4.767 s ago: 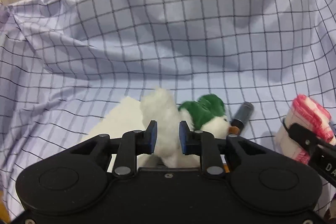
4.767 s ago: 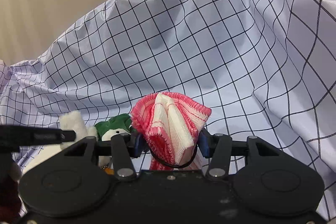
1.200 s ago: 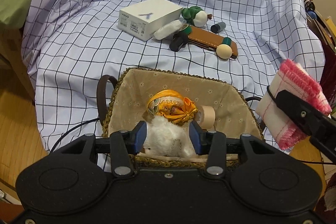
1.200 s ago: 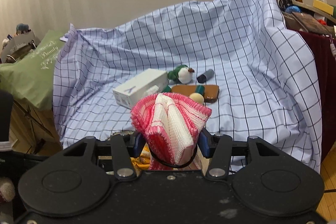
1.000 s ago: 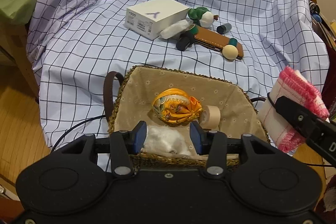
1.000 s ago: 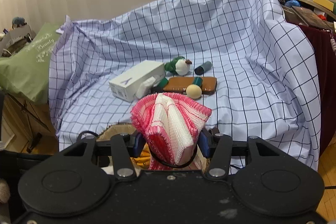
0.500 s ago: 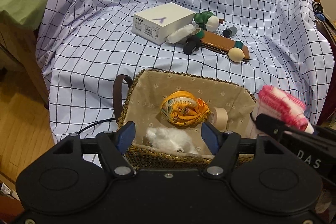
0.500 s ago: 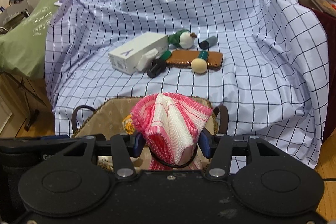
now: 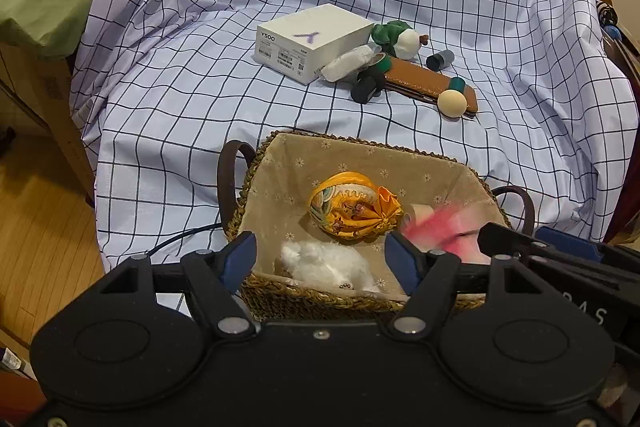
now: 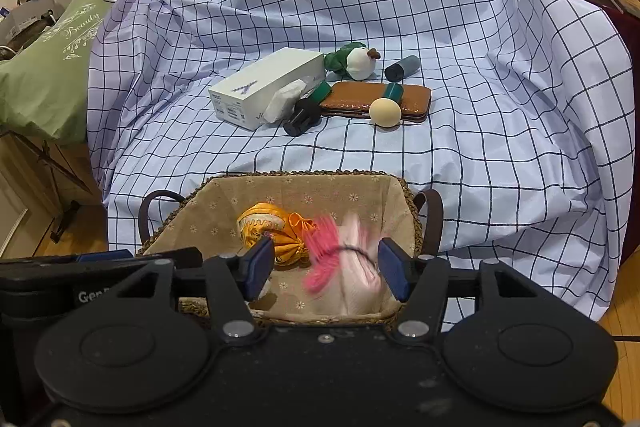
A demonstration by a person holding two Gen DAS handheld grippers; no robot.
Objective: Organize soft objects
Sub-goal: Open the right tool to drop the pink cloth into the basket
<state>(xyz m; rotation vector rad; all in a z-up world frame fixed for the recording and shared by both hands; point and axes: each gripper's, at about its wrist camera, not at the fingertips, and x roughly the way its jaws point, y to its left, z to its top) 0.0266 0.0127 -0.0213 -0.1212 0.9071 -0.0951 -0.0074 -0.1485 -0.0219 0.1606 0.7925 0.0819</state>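
Observation:
A woven basket (image 9: pixel 280 155) (image 10: pixel 304 183) with a beige lining stands in front of the checked cloth. In it lie a white fluffy toy (image 9: pixel 332 263), an orange cloth bundle (image 9: pixel 352 211) (image 10: pixel 272 227) and a tape roll (image 9: pixel 412 215). My left gripper (image 9: pixel 320 259) is open and empty above the basket's near rim. My right gripper (image 10: pixel 326 265) is open. The pink and white cloth (image 10: pixel 344 259) (image 9: pixel 444 231) is blurred between its fingers, falling into the basket's right side.
On the checked cloth (image 9: pixel 200 87) lie a white box (image 9: pixel 312 41) (image 10: pixel 264 87), a green and white plush (image 9: pixel 400 37) (image 10: pixel 352 59), a brown case (image 9: pixel 428 87) (image 10: pixel 376 99), a beige ball (image 9: pixel 452 103) (image 10: pixel 384 111) and dark cylinders. A green cushion (image 10: pixel 44 75) is at left. Wooden floor lies below.
My right gripper has opened and let go of the pink and white cloth, which drops into the basket. My left gripper has stayed open over the white toy.

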